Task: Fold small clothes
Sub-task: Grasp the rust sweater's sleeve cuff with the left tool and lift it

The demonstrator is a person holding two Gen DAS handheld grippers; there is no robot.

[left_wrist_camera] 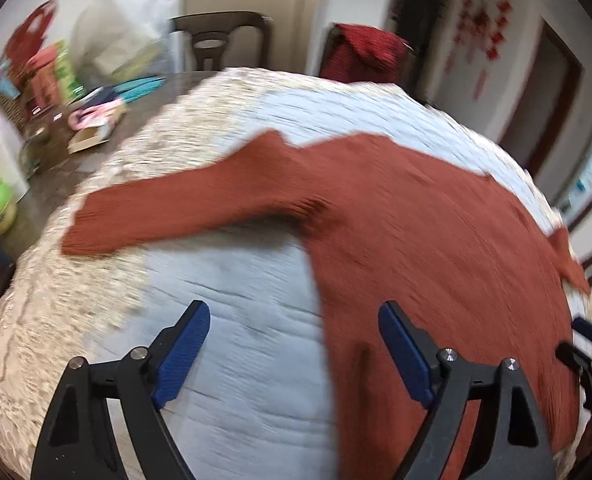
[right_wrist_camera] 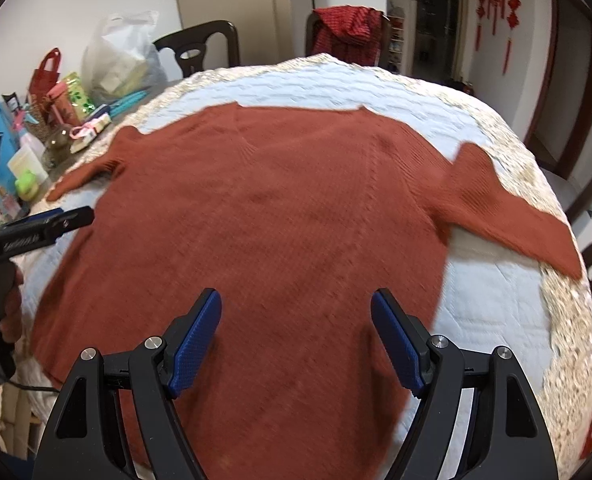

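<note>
Here the sweater [right_wrist_camera: 280,216] lies flat beneath the gaping right claw [right_wrist_camera: 296,344]

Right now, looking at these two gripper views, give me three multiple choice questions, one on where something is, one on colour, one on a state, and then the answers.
1. Where does the sweater lie?
A. Spread flat on the quilted cover of the table
B. Draped over a chair back
C. Stuffed in the plastic bag

2. What colour are the pads on the gripper fingers?
A. Red
B. Blue
C. Green

3. How do the jaws of the right gripper stand?
A. Shut on a sleeve
B. Shut with nothing between them
C. Open, holding nothing

Answers:
1. A, the rust sweater is laid out with both sleeves spread on the pale blue cover.
2. B, the pads are blue in both wrist views, on black fingers.
3. C, the fingers stand wide apart above the sweater's body and no cloth is pinched between them.
</note>
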